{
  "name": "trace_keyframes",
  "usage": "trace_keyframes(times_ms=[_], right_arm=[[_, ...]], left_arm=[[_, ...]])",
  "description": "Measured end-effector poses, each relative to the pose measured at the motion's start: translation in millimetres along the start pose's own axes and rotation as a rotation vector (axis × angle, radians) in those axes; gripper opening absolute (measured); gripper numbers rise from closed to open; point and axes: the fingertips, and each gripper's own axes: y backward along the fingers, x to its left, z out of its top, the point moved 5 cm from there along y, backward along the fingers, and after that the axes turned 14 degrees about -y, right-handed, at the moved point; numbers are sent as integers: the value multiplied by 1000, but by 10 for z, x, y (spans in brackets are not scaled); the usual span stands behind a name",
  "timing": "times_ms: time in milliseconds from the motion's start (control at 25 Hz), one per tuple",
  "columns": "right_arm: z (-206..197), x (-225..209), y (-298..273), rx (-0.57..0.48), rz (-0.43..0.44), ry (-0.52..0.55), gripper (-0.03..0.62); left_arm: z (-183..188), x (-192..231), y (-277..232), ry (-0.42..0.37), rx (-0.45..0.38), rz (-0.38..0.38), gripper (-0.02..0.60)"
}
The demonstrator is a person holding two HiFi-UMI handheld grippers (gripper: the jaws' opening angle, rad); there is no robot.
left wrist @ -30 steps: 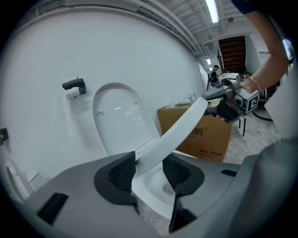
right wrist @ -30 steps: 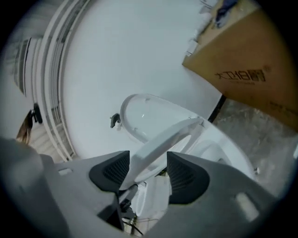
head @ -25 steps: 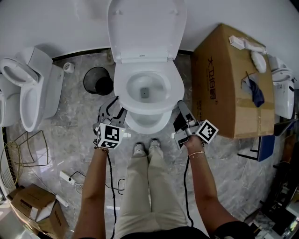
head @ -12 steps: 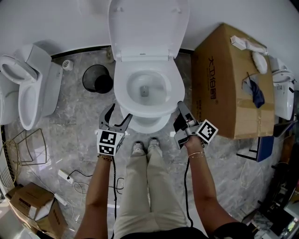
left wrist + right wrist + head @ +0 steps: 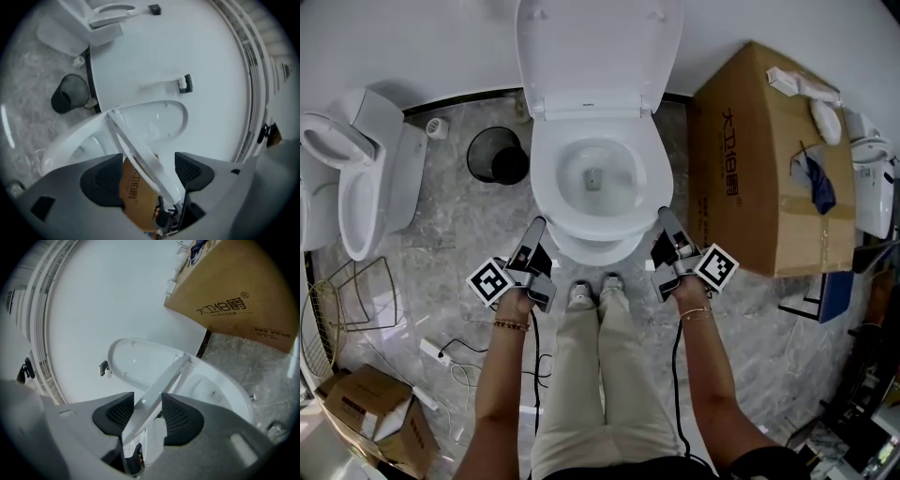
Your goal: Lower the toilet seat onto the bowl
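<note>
The seat (image 5: 157,390) is only partway down, tilted above the bowl (image 5: 225,394). Your right gripper (image 5: 146,413) pinches its rim. Your left gripper (image 5: 149,171) is opening, the rim loose between its jaws (neither pad presses). Lowering it flat is left.

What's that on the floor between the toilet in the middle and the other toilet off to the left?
A dark waste bin stands there on the floor, close beside the middle toilet and further from the left toilet; the head view shows it best.

Left gripper (image 5: 536,231) rolled, jaws opening round seat (image 5: 136,147)
</note>
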Motion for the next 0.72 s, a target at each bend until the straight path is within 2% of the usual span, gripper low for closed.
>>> trace_keyframes(times_ms=[40, 80, 160, 240, 280, 720], right_arm=[[-7, -12, 9, 1, -2, 1, 187], [-15, -25, 17, 3, -5, 2, 187], [-29, -49, 29, 6, -9, 4, 187], [-31, -68, 37, 7, -13, 4, 187], [-29, -77, 40, 7, -15, 4, 186], [-85, -250, 117, 8, -44, -14, 175]], left_arm=[[-16, -14, -34, 63, -14, -18, 328], [-32, -25, -67, 89, -15, -28, 325], [-67, -40, -135, 86, 5, -32, 307], [-100, -43, -195, 78, 18, -27, 199], [-112, -37, -212, 84, 20, -24, 177], [-217, 119, -139, 114, 52, 2, 156]])
